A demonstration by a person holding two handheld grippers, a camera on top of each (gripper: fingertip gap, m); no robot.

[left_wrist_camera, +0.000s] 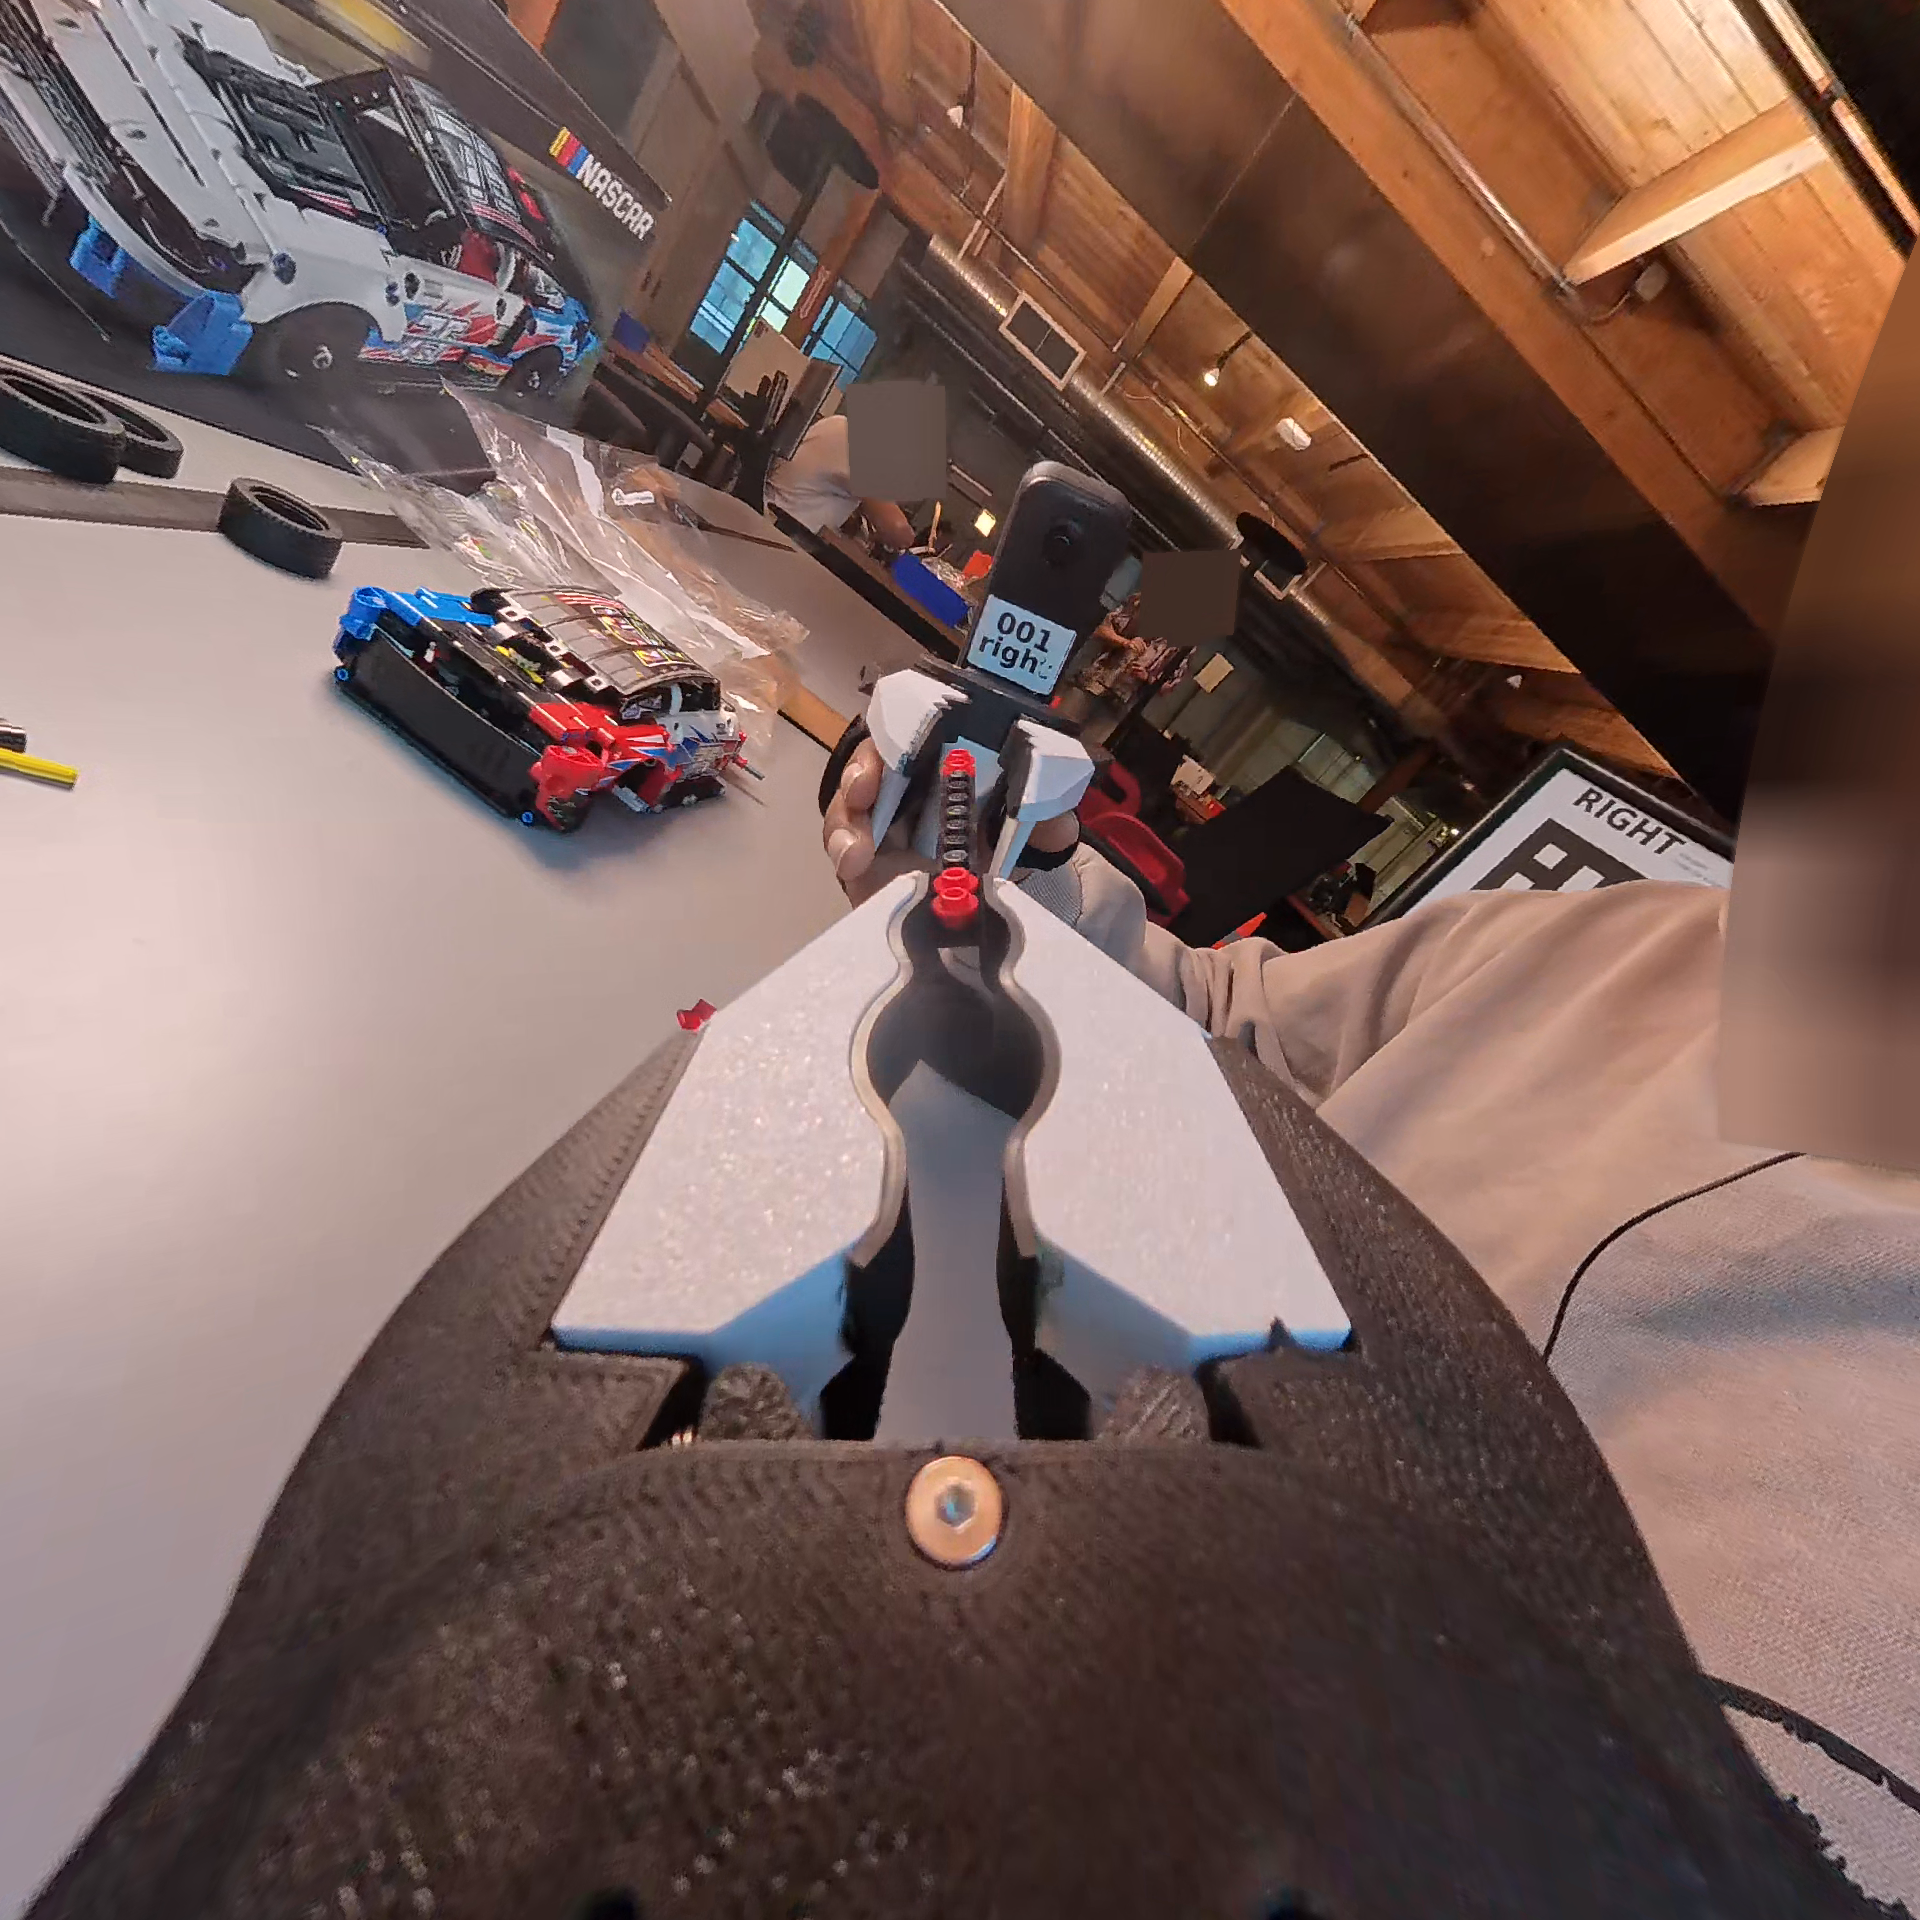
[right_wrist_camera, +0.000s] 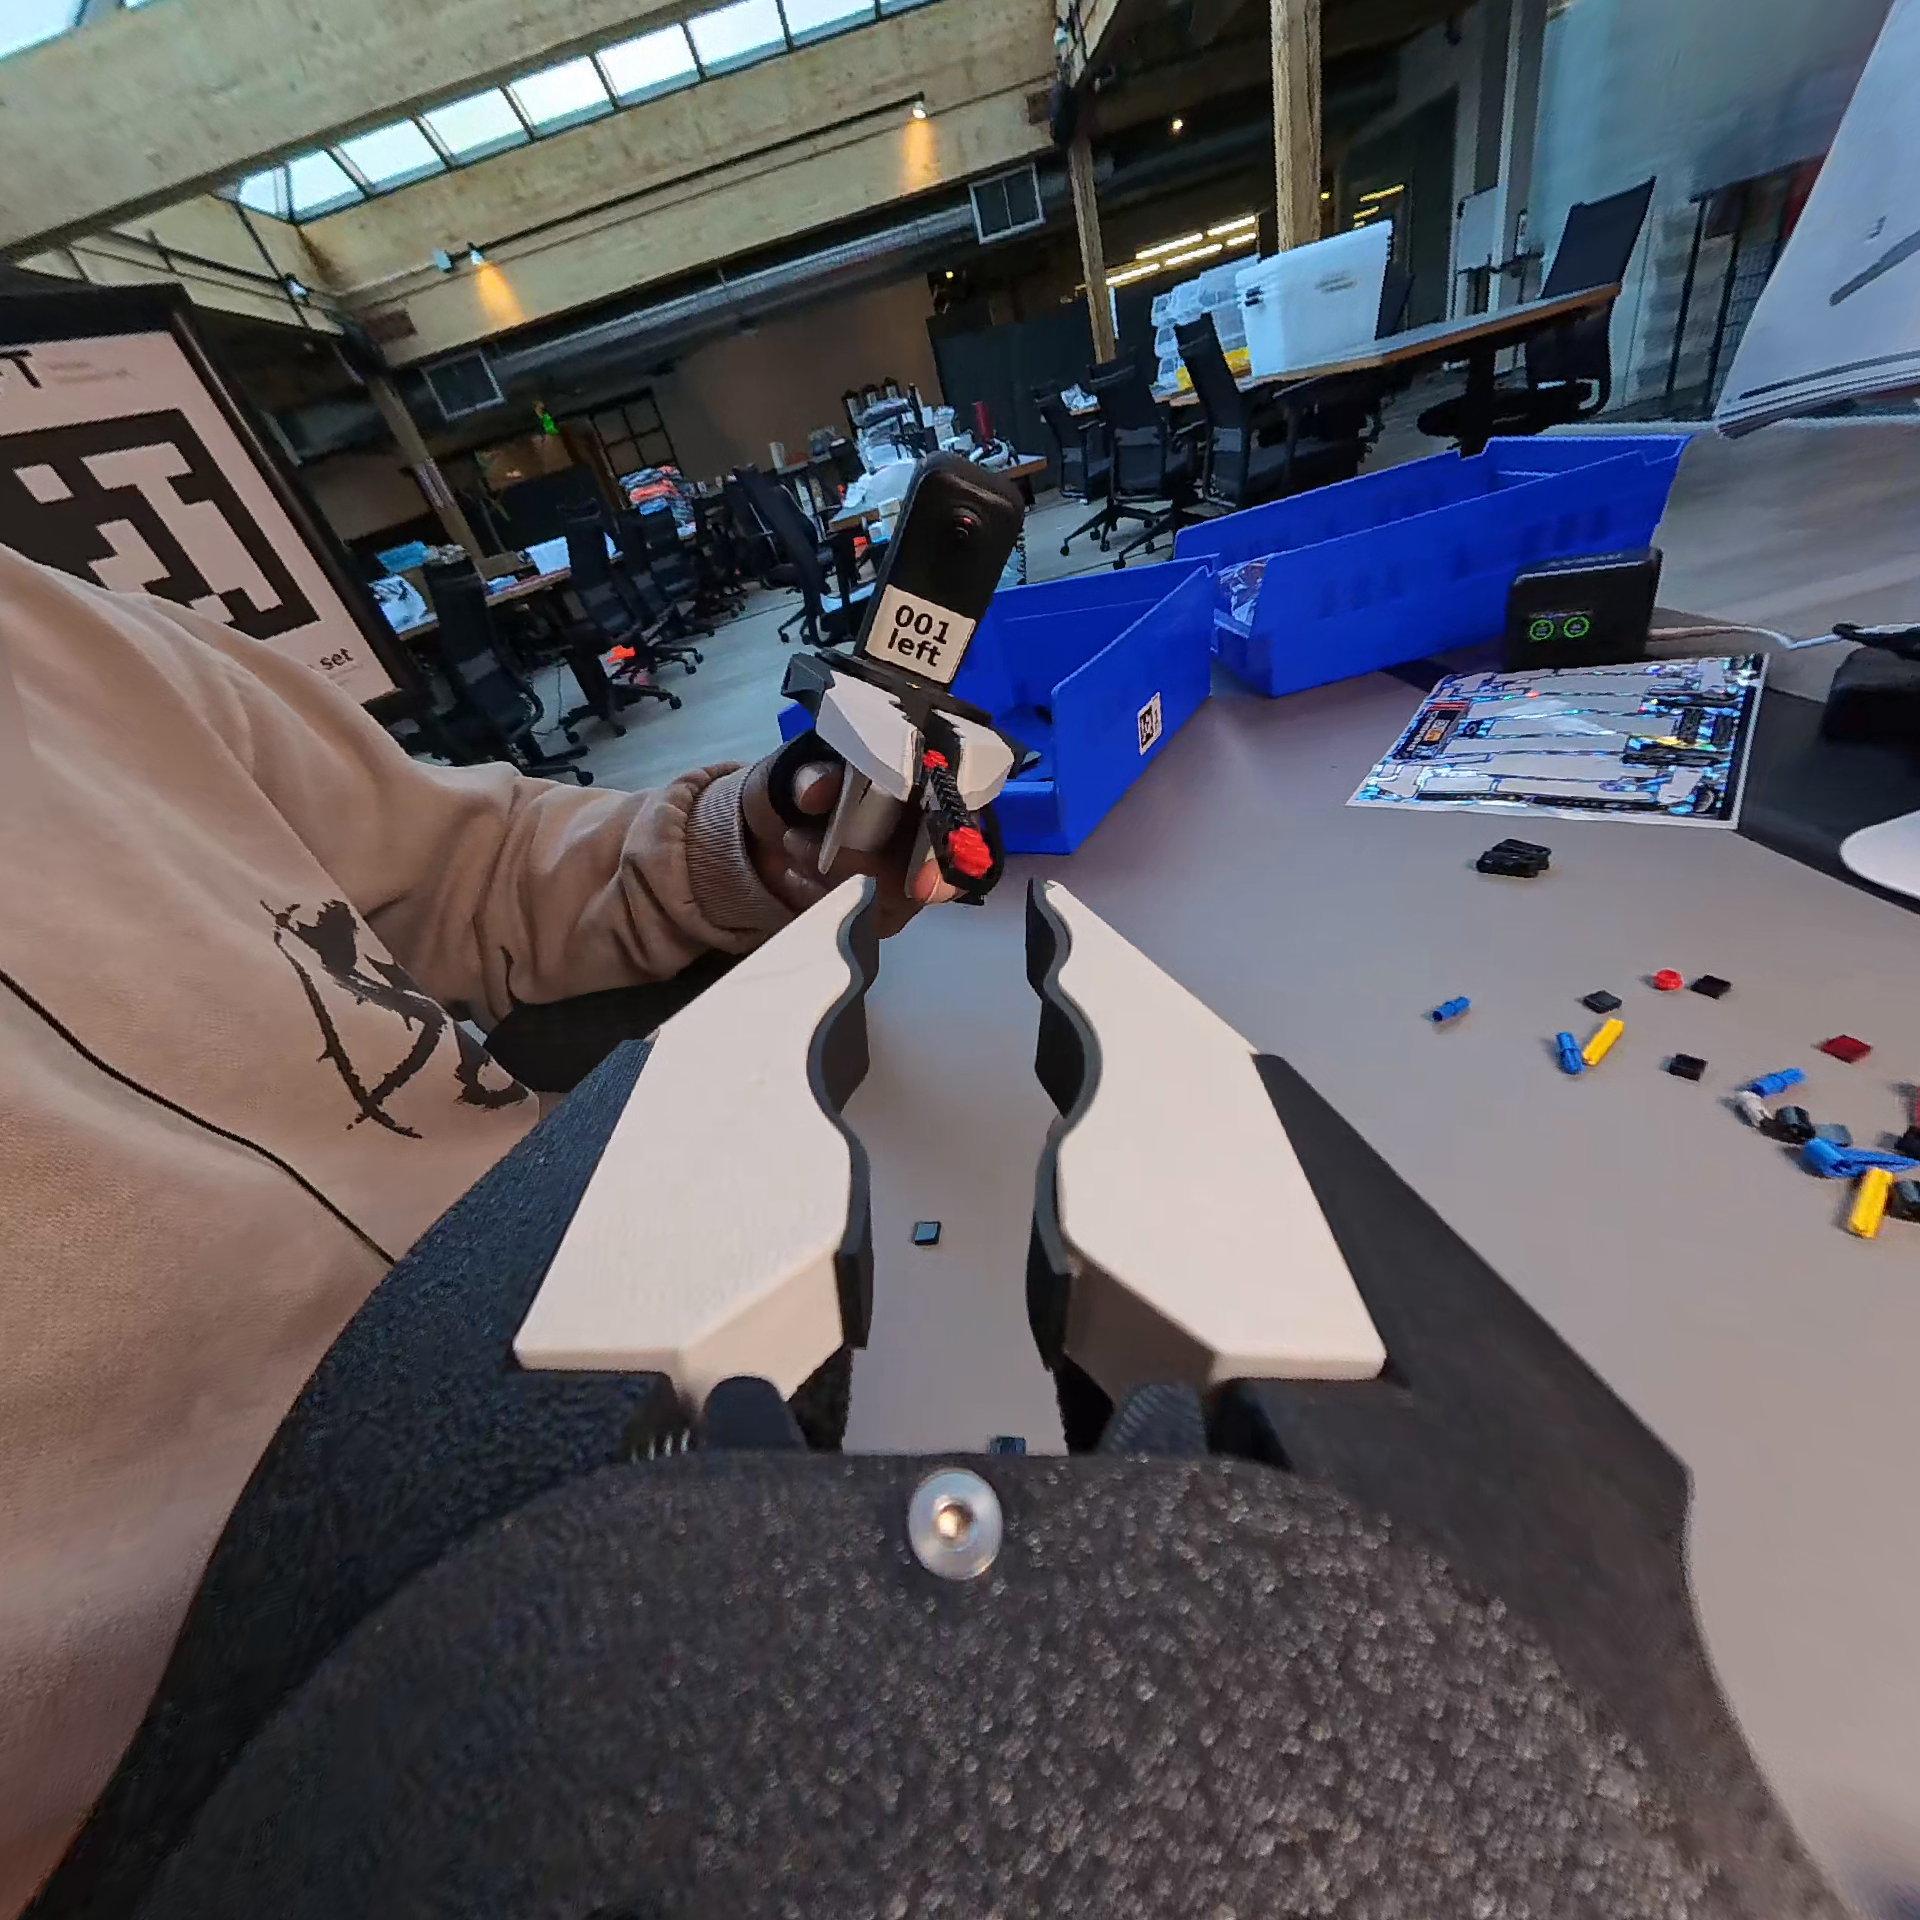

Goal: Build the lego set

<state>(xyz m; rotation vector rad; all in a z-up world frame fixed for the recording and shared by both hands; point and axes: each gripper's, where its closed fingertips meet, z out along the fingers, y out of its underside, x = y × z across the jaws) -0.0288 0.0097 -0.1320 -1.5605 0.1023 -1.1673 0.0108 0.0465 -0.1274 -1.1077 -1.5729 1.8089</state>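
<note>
Table (right_wrist_camera: 1299, 1039): grey surface under both grippers; carries the set's parts and packaging
Box art (left_wrist_camera: 312, 208): large printed race car picture standing at the far left of the left wrist view; propped behind the tyres
Blue bins (right_wrist_camera: 1434, 561): two open plastic trays at the far side of the table in the right wrist view; one lies just behind the left gripper
Partly built car (left_wrist_camera: 540, 707): black, blue, red and white body lying on the table left of the grippers; clear plastic bags (left_wrist_camera: 623, 540) crumpled just behind it
Sticker sheet (right_wrist_camera: 1558, 743): flat on the table, right of the bins; glossy
Tyres (left_wrist_camera: 281, 525): black; one alone near the bags, others (left_wrist_camera: 73, 421) farther left
Left gripper (left_wrist_camera: 954, 904): fingers drawn narrow, clamped on a black beam (left_wrist_camera: 954, 821); beam is studded with holes, red pieces at both ends, held off the table and pointing away towards the right gripper
Right gripper (right_wrist_camera: 945, 904): fingers spread wide, nothing between them; raised facing the left gripper, tips near the beam's red end (right_wrist_camera: 971, 852); whether they touch it cannot be told
Loose pieces (right_wrist_camera: 1766, 1101): small blue, yellow, black and red parts scattered on the table to the right; one small dark piece (right_wrist_camera: 927, 1232) lies below the right gripper's gap
</note>
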